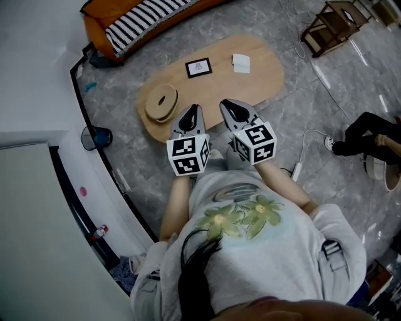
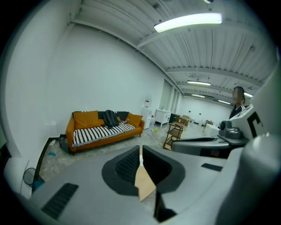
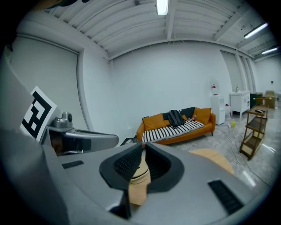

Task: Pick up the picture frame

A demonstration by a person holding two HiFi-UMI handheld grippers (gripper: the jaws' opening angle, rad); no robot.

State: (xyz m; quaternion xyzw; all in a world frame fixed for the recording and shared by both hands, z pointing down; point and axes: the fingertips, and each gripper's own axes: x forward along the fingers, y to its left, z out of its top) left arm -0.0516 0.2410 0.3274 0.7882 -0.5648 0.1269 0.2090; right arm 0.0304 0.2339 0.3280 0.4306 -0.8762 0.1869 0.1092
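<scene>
The black picture frame (image 1: 198,68) lies flat on the low oval wooden table (image 1: 263,81), towards its far side. My left gripper (image 1: 192,111) and right gripper (image 1: 227,104) hover side by side over the table's near edge and point at it. Both are shut with nothing between the jaws, and the frame is a short way beyond them. In the left gripper view the left gripper (image 2: 140,151) has its jaws together, with a sliver of table below. The right gripper (image 3: 143,151) looks the same in the right gripper view. The frame is hidden in both gripper views.
A round wooden disc (image 1: 161,102) sits at the table's left end and a white block (image 1: 241,63) right of the frame. An orange sofa (image 1: 144,19) stands beyond. A wooden rack (image 1: 332,25), a person's legs (image 1: 369,135) and a power strip (image 1: 297,168) are to the right.
</scene>
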